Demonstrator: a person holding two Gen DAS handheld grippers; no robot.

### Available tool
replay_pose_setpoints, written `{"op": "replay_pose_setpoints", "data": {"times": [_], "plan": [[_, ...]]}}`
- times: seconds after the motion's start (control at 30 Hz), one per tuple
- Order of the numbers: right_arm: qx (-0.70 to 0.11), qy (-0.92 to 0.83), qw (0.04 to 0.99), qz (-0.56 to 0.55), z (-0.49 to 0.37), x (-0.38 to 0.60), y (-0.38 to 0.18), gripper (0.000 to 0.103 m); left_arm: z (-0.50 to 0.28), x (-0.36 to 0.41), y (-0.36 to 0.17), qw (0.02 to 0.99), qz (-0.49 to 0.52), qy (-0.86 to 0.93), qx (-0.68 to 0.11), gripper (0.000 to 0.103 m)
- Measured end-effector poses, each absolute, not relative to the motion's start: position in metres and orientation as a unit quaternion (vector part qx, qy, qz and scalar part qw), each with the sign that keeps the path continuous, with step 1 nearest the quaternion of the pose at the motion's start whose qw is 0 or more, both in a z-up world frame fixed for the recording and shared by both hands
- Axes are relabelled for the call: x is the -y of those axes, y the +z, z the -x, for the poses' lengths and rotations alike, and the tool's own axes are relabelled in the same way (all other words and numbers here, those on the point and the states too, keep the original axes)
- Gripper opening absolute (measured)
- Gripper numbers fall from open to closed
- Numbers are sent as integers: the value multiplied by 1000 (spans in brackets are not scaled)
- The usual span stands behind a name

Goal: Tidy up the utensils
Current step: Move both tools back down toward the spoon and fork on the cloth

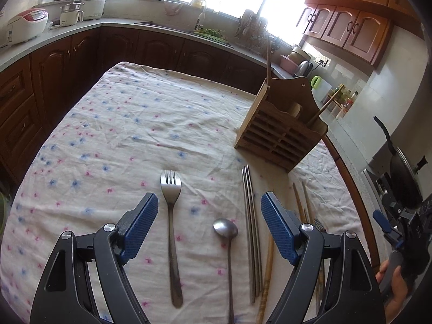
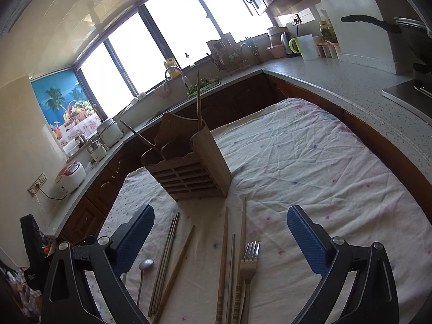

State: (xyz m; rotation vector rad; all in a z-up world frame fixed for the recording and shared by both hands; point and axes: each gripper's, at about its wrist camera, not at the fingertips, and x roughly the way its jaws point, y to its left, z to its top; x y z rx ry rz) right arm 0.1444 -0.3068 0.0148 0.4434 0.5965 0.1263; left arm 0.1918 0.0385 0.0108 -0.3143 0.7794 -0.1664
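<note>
Windows [image 2: 162, 37] blown out — daylight backlit; fisheye edges warped

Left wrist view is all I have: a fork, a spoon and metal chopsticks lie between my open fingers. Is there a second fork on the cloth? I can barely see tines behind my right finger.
Observer: Yes. In the right wrist view a second fork lies flat between the right gripper's open fingers, tines toward the wooden utensil holder.
Operator: What lies beside it?
Observer: Two long wooden chopsticks lie just to its left, with a thin metal one between them.
Operator: Is the holder in use?
Observer: Two wooden sticks stand in it, one at each end, and the middle compartment looks empty.
</note>
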Motion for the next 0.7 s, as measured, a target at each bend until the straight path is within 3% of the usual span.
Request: {"op": "replay_pose_setpoints", "data": {"times": [0.7], "plan": [[-351,74,913,-192,-127,296,-27,97,-177,-10,-28,888,111,-91,-437,80]]}}
